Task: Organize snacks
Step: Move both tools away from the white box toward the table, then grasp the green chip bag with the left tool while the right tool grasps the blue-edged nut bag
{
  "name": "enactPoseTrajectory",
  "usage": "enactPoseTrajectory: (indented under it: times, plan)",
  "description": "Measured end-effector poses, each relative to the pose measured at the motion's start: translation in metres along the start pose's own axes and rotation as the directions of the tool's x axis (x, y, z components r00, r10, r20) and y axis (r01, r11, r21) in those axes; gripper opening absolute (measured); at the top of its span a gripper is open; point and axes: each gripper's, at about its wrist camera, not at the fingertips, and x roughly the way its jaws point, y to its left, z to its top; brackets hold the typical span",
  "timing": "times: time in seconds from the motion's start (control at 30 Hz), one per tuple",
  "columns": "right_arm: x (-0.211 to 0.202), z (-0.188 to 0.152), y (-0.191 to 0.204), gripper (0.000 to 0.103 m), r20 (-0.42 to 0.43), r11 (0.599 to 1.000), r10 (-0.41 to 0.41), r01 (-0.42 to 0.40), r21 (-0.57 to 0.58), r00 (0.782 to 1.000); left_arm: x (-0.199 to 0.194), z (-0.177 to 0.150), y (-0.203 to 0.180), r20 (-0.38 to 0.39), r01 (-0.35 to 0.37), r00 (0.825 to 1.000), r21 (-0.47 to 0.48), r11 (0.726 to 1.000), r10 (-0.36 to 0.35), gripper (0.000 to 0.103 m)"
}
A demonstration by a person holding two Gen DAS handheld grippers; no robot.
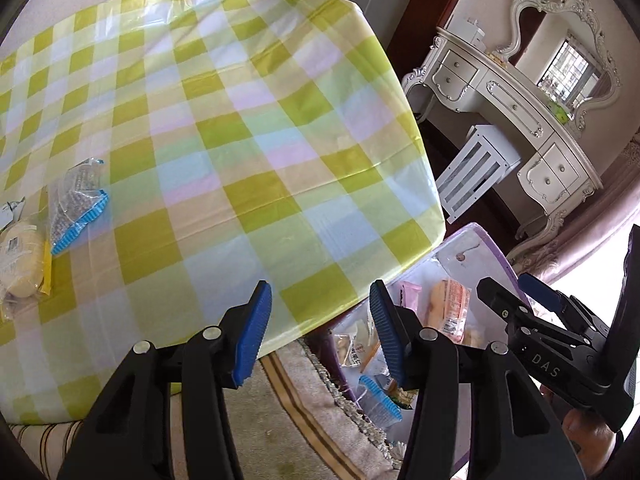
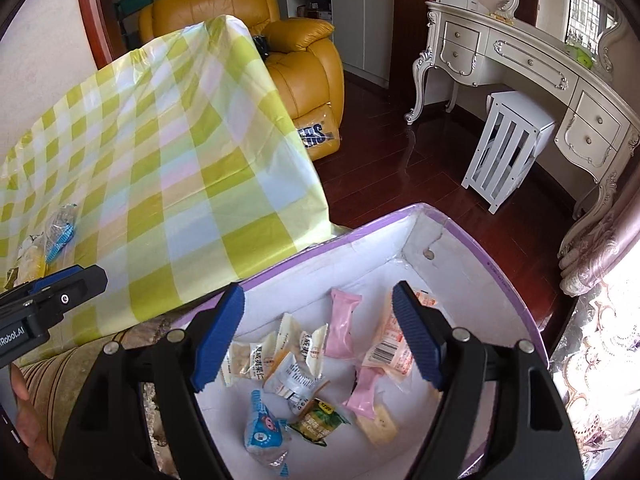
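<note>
the right gripper fills the bottom of its own view, blue pads apart with nothing between them, pointing down into a white box with a purple rim. on the box floor, below and beyond the pads, lies a loose heap of snack packets: a pink packet near the middle, an orange-and-white packet with a barcode just beside the right-hand pad, several pale cracker packets toward the left-hand pad, a blue-and-white packet and a green packet closest to the camera. none of them touches the pads.

the left gripper also stands with its pads apart and empty, hovering over the near edge of the table with a yellow-green checked cloth. two snacks remain on the cloth, well off to the left of this gripper: a clear packet with a blue ridged edge and, just beside it at the frame's edge, a yellow-wrapped bun. the box sits below the table's edge, to the right of the left gripper.

beyond, a white dressing table, a white slatted stool and a yellow armchair stand on dark red floor.
</note>
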Motion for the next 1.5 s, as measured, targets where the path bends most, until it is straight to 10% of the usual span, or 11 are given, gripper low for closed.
enactPoseTrajectory:
  times: [0.43, 1.5]
  plan:
    - [-0.003, 0.014, 0.103, 0.077, -0.005, 0.985, 0.127, -0.127, -0.114, 0.992, -0.060, -0.015, 0.123, 0.101, -0.138, 0.981, -0.237, 0.962, 0.166, 0.056]
    - [0.044, 0.048, 0.307, 0.078, -0.049, 0.904, 0.265, -0.266, -0.336, 0.963, -0.122, -0.037, 0.356, 0.096, -0.250, 0.914, -0.631, 0.734, 0.395, 0.064]
